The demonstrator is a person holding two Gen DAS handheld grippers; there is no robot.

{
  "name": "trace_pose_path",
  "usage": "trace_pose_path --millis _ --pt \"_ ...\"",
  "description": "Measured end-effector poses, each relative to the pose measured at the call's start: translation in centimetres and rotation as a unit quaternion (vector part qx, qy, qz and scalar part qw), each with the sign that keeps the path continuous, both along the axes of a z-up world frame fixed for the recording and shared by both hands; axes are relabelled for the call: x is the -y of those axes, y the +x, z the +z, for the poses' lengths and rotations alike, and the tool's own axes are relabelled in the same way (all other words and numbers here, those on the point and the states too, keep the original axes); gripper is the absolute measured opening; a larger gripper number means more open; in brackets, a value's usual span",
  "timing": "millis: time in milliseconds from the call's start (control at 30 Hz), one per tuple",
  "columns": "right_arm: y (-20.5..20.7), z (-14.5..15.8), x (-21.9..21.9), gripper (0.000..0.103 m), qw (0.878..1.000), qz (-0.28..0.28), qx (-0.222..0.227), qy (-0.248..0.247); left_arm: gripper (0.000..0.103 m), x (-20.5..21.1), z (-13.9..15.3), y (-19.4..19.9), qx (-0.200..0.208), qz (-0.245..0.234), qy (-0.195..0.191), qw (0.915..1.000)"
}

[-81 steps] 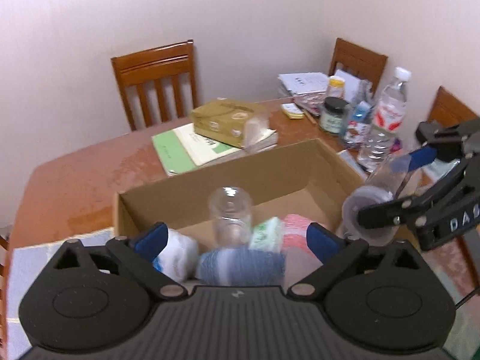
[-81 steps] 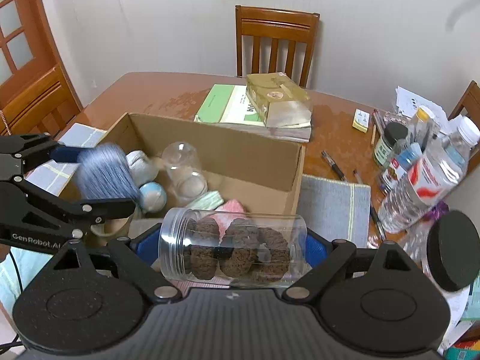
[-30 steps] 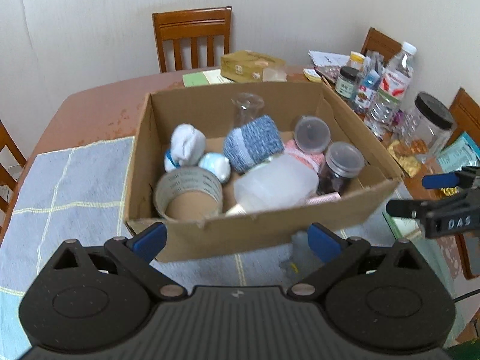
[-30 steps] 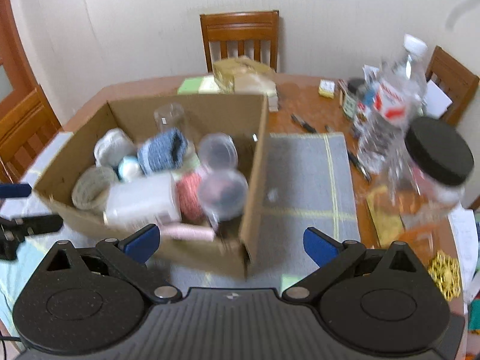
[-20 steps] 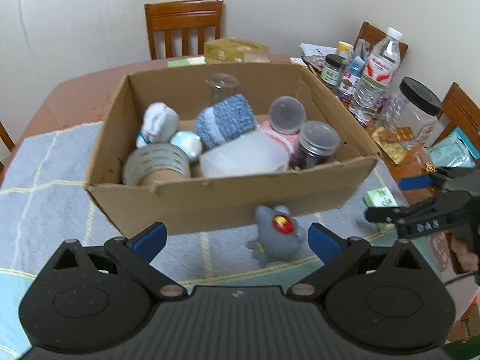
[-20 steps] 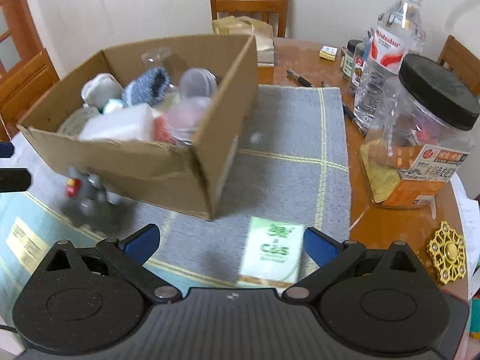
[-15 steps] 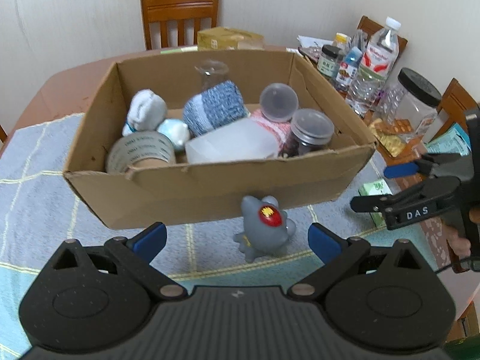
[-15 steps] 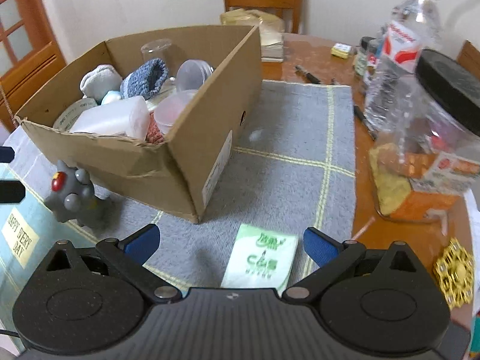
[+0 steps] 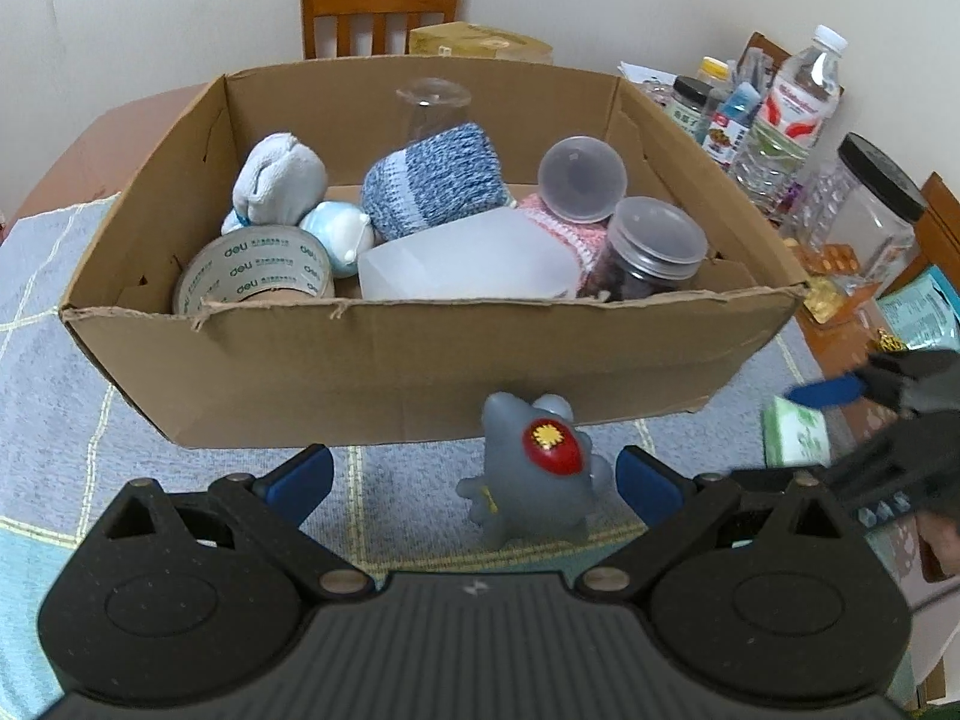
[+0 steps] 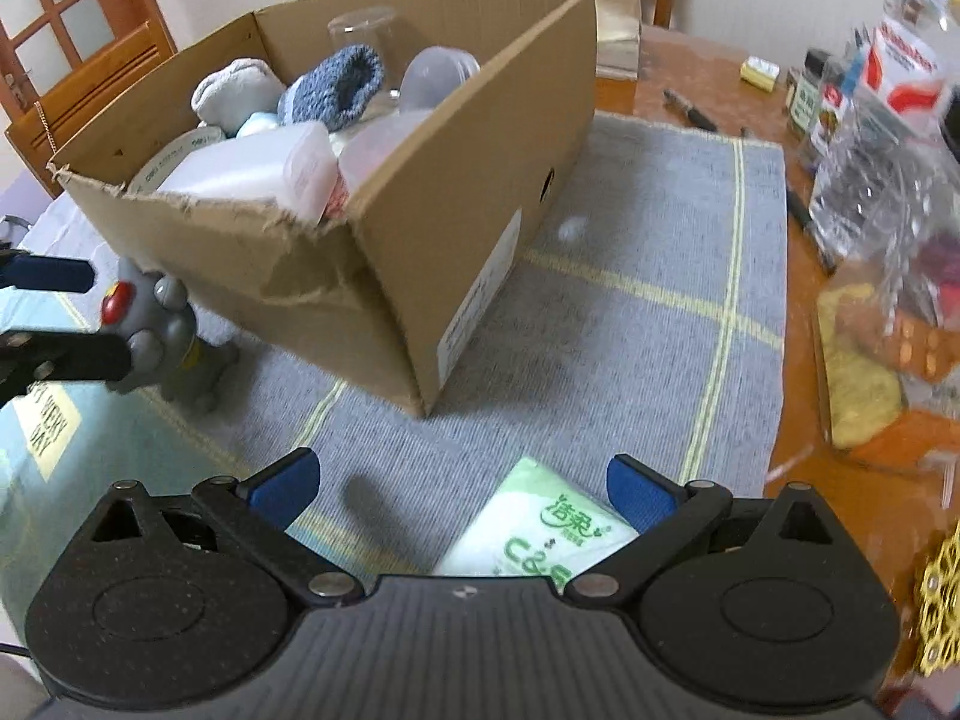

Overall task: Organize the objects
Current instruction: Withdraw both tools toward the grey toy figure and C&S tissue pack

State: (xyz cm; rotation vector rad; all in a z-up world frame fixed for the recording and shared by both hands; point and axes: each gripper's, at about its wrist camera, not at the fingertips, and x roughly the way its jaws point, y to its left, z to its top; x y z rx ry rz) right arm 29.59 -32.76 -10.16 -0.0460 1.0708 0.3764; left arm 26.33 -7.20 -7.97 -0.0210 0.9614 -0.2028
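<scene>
An open cardboard box point(image 9: 372, 360) on a blue-grey mat holds a tape roll point(image 9: 255, 270), a white sock bundle point(image 9: 279, 186), a blue knitted roll point(image 9: 432, 180), a white plastic tub point(image 9: 468, 264) and lidded clear jars point(image 9: 654, 252). A grey toy figure point(image 9: 534, 474) with a red spot stands in front of the box. My left gripper point(image 9: 474, 477) is open, and the toy sits between its fingers, right of centre. My right gripper point(image 10: 465, 486) is open low over a green tissue pack point(image 10: 540, 534), which lies between its fingers on the mat.
A black-lidded big jar point(image 9: 870, 204), a water bottle point(image 9: 792, 114) and small bottles crowd the table's right side. A gold trinket point(image 10: 942, 606) lies near my right gripper. A wooden chair point(image 9: 378, 12) stands behind the box. The box's corner point(image 10: 420, 360) is close ahead of my right gripper.
The blue roll and the cookie jar that the grippers held are now in the box. Both grippers have drawn back and dropped low, the left onto the toy, the right onto the tissue pack.
</scene>
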Motion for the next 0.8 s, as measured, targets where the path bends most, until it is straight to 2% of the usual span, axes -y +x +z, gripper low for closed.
trace_pose_path --millis 167,533,667,800 --pt "-1.8 -0.2 0.2 0.103 0.999 -0.018 -0.023 0.026 0.100 -0.5 -0.3 0.2 -0.003 0.005 -0.019 0.9998" --pt "-3.3 -1.1 -0.1 0.103 0.998 -0.045 -0.024 0.029 0.101 -4.0 0.6 -0.9 -0.003 0.042 -0.041 0.9983" --pt "-3.3 -0.7 -0.5 0.103 0.999 -0.044 -0.018 0.022 0.102 -5.4 0.7 -1.4 -0.002 0.057 -0.030 0.9979" --pt "-3.2 -0.6 -0.7 0.103 0.999 -0.044 -0.016 0.012 0.102 -6.2 0.4 -1.6 -0.008 0.072 0.001 0.9973"
